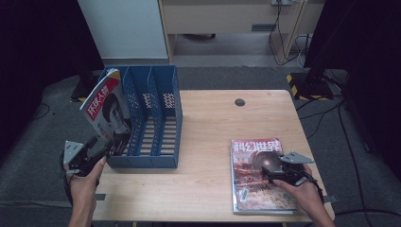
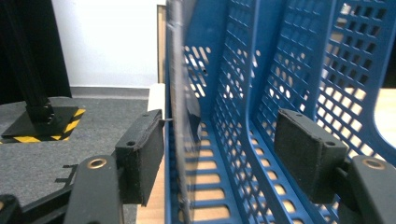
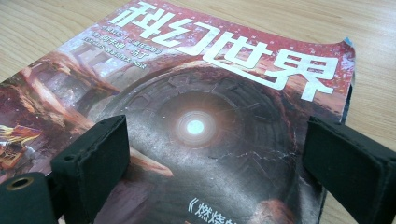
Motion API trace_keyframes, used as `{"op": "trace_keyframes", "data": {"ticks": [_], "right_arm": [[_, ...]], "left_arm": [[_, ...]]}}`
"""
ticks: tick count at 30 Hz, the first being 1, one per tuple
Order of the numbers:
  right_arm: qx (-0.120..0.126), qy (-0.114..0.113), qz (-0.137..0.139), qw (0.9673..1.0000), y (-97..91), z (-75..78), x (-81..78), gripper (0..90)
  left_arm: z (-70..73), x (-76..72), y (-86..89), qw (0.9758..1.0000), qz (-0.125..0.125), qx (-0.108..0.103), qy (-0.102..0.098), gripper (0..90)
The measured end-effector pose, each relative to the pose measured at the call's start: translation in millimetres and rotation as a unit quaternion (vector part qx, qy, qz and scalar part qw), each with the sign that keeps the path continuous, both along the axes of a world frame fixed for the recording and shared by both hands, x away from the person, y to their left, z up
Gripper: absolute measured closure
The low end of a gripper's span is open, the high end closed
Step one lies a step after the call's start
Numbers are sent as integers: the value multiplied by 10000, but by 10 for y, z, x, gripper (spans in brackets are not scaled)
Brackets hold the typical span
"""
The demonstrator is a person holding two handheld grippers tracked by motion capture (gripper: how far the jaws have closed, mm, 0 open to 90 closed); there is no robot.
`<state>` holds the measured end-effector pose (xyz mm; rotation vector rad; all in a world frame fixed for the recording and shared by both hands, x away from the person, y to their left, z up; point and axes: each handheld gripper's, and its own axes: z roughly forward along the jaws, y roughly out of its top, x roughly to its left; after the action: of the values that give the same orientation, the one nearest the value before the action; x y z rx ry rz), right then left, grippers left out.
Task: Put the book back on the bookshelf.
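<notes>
A blue file holder [image 1: 163,101] with three slots stands on the left of the wooden table [image 1: 213,118]. A red-and-white magazine [image 1: 105,108] stands in its leftmost slot and leans out to the left. My left gripper [image 1: 112,143] is at that slot's front corner. Its jaws are open, and the magazine's edge [image 2: 176,116] runs between them, close to the left pad [image 2: 140,158] and far from the right pad [image 2: 306,161]. A second magazine [image 1: 255,182] with a dark red cover [image 3: 201,107] lies flat at the front right. My right gripper [image 1: 267,171] hovers low over it, open wide.
The table's back right has a small round hole [image 1: 239,102]. A white cabinet [image 1: 125,28] stands behind the holder. A black stand foot with yellow-black stripes [image 1: 307,82] and cables [image 1: 331,113] lie on the carpet to the right.
</notes>
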<state>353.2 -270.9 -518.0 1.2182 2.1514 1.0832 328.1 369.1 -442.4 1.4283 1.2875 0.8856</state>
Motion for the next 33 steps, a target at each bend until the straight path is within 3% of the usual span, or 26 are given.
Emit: {"op": "trace_keyframes", "data": {"ticks": [10, 21, 33], "right_arm": [[1, -1, -1, 10000, 0, 0, 0, 79], [-7, -3, 5, 10000, 0, 1, 0, 79], [-51, 19, 39, 10000, -2, 13, 1, 81]], "left_arm": [[18, -51, -130, 9996, -204, 164, 75, 319], [17, -15, -324, 9989, -402, 205, 116, 292], [82, 37, -643, 9963, -799, 290, 82, 283]]}}
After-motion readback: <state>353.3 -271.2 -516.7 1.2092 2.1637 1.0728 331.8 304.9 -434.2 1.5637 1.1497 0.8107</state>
